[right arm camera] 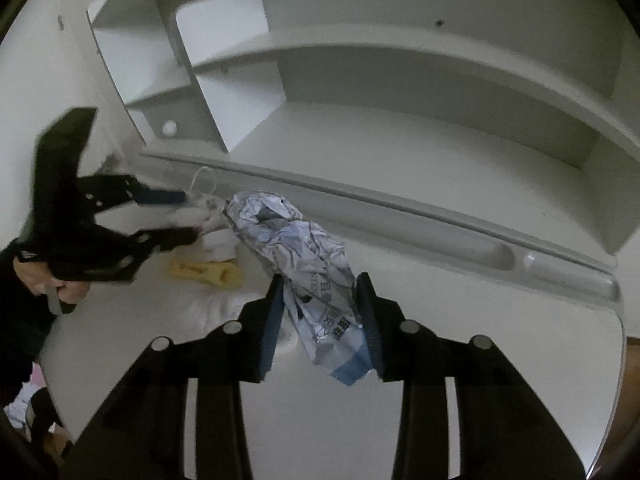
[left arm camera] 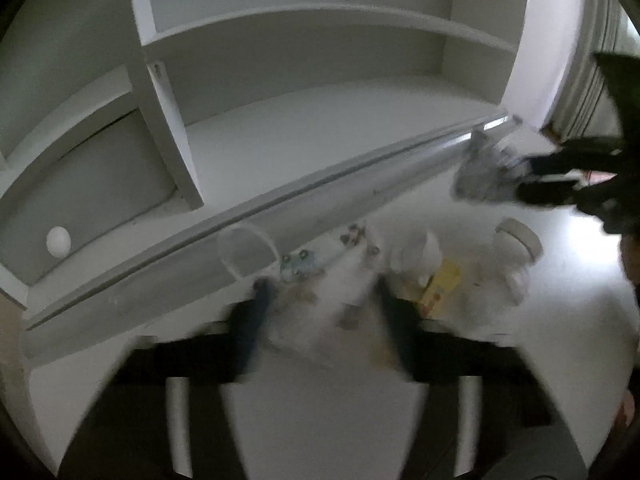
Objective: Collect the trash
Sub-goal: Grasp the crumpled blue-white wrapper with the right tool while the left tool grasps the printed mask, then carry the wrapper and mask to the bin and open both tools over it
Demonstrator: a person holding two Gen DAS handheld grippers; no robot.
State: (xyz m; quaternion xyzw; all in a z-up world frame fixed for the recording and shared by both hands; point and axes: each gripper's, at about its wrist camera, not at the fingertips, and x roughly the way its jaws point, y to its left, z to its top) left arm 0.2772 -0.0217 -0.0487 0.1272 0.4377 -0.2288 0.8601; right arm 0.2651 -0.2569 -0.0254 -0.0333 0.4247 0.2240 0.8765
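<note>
Crumpled printed plastic wrapper (right arm camera: 316, 280), white with a blue band, sits between the fingers of the right gripper (right arm camera: 324, 320); both pads press its sides, so it reads as clamped for carrying off the white desk (right arm camera: 500, 360). Dark characters run along the wrapper near its blue end, but they are too creased and blurred to read.

To the left, the left gripper (right arm camera: 192, 216) reaches into the remaining litter: a pale bag with a looped handle (right arm camera: 208, 200) lies between its narrowed fingers. Blur in its own view hides whether the pads actually pinch it.

Just beside that, a yellow packet (right arm camera: 208, 274) lies flat on the desk, not yet collected. Its print is illegible.
</note>
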